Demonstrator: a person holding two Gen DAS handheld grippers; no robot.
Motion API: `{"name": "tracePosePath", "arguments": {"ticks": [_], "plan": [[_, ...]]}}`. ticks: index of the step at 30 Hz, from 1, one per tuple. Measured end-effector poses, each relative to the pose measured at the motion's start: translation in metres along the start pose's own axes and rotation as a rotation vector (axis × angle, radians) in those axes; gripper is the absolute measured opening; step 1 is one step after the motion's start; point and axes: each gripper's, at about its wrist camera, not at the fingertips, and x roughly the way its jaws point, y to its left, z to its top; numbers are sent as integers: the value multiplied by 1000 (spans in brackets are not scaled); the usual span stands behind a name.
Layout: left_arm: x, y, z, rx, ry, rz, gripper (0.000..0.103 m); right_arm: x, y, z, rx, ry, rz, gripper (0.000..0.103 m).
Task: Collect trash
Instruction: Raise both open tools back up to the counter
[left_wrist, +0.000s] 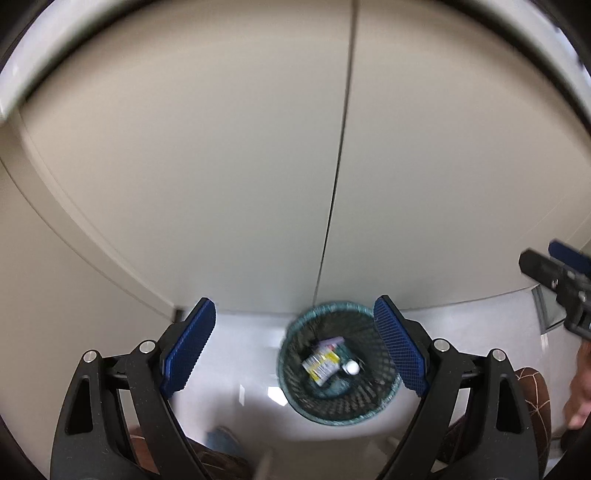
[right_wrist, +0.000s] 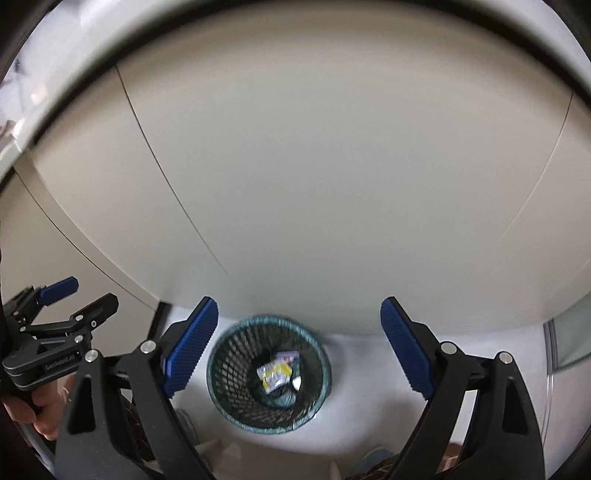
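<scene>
The left gripper (left_wrist: 295, 350) has its jaws spread wide with nothing between the blue pads (left_wrist: 190, 347); the right gripper (right_wrist: 299, 350) is likewise wide apart and holds nothing. Both point down toward the floor.

In the left wrist view a teal wire-mesh wastebasket (left_wrist: 338, 363) stands on the pale floor (left_wrist: 240, 332), just toward 3 o'clock of the midpoint between the jaws, its rim partly behind the right-hand pad. Inside it lies the trash: a crumpled yellow-and-white wrapper (left_wrist: 321, 363), a small purple-topped item (left_wrist: 330, 342) at 12 o'clock of it, and a white round cap (left_wrist: 351, 367) at 3 o'clock. The picture is slightly blurred, so labels are unreadable.

In the right wrist view the same basket sits between the jaws, slightly toward 9 o'clock, with the wrapper in its bottom.

Beyond the basket, at 12 o'clock, rise beige cabinet doors (left_wrist: 221, 166) split by a thin dark seam. The other gripper shows at 3 o'clock in the left view and at 9 o'clock in the right view, held by a hand (right_wrist: 40, 410).
</scene>
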Motion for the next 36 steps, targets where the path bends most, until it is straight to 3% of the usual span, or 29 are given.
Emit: {"name": "tracePosePath", "arguments": {"ticks": [9,21,26,36], "plan": [[-88,-10,53,-16,-112,10,86,-90,0,52,-29,-159,-24,86],[-163,-12,143,-41,-223,-24,86,-192,-2,142,-37,-311,-35,86],[-193,-6,189,-55,-251,-12,89,-211,-5,179,-38,-317,-49,86],[-199,5,291,-107,-206,-29,90,-211,-20,250,-5,-246,-70,86]]}}
